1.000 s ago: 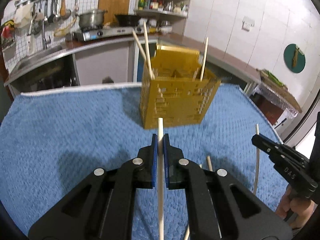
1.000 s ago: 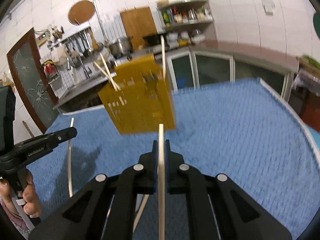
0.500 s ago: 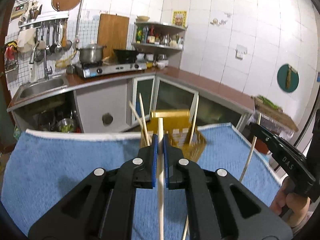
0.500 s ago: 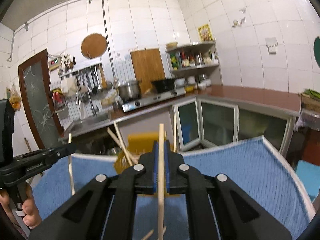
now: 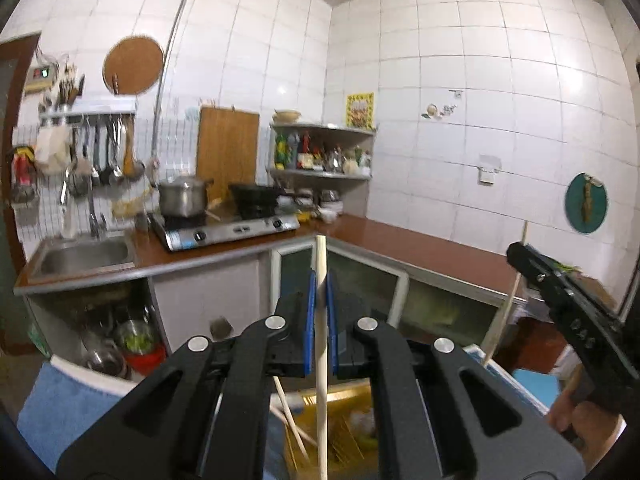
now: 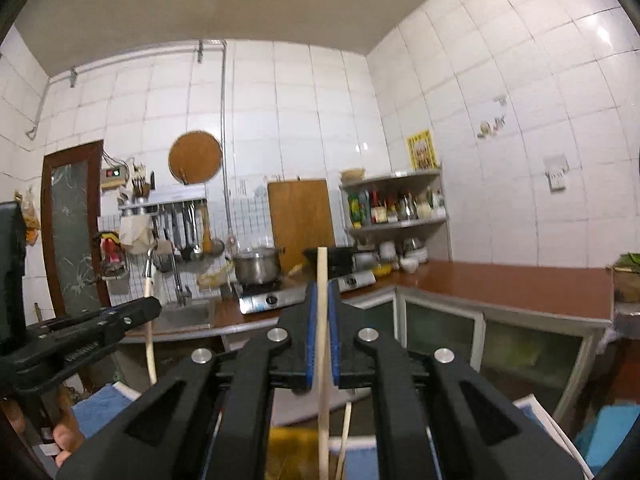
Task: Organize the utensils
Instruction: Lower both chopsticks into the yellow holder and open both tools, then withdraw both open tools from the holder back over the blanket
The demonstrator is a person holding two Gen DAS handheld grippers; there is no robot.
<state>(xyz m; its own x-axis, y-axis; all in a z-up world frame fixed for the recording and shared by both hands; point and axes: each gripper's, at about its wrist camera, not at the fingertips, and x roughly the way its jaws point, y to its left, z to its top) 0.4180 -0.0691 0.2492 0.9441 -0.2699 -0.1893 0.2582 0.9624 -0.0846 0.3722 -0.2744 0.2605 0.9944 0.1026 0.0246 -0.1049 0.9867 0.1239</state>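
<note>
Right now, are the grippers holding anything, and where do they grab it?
Each hand-held gripper, left and right, pinches one pale wooden chopstick partway along its shaft, upright between the blue pads.

Your cameras show an evenly lit kitchen; soft indoor light leaves small glare spots on the glossy wall tiles. Both views bow hard at the rims and fade into a black vignette. In the left view the stove and hanging ladles smear with motion blur, and the yellow utensil basket is out of focus. The right view is sharper, though its ceiling sits dim.
</note>
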